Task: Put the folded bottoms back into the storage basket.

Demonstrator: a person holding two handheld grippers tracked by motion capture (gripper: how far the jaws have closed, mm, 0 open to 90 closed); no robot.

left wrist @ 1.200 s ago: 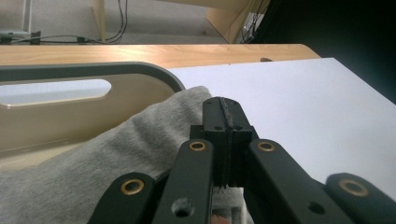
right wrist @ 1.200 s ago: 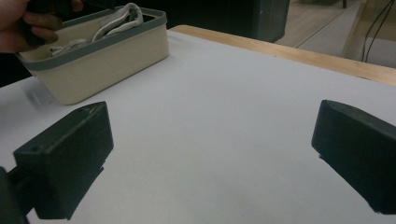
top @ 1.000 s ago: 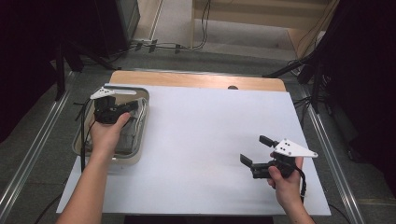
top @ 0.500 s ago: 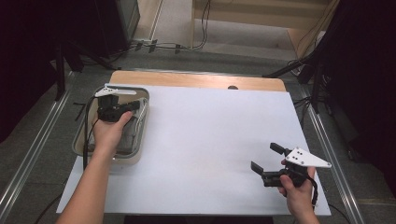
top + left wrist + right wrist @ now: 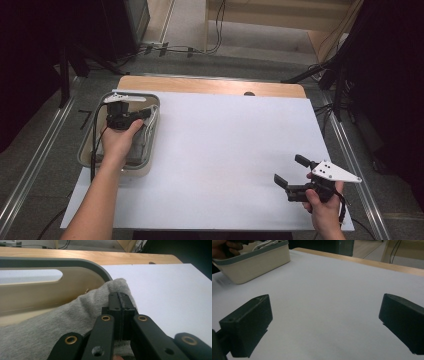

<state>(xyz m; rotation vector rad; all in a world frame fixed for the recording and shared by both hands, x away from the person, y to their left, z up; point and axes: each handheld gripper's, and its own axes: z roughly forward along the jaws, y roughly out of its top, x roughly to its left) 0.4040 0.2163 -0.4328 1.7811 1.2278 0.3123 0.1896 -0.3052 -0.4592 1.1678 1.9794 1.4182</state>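
A cream bin with a grey rim [image 5: 85, 152] stands at the table's left side. Inside it lies a grey cloth [image 5: 57, 325], seen from above as a pale bundle [image 5: 146, 134]. My left gripper [image 5: 145, 114] reaches into the bin and is shut on a fold of that cloth [image 5: 120, 297] near the bin's right wall. My right gripper [image 5: 289, 169] hovers open near the front right of the white table sheet, with nothing between its jaws [image 5: 325, 315]. The bin [image 5: 254, 262] shows far off in the right gripper view.
A white sheet [image 5: 230, 150] covers the table, with a strip of bare wood [image 5: 210, 86] along the far edge. Metal rails run down both sides, and cables lie on the floor beyond the table.
My right gripper has drawn back toward the front right corner and stayed open. The left gripper has shifted slightly inside the bin, still shut on the cloth.
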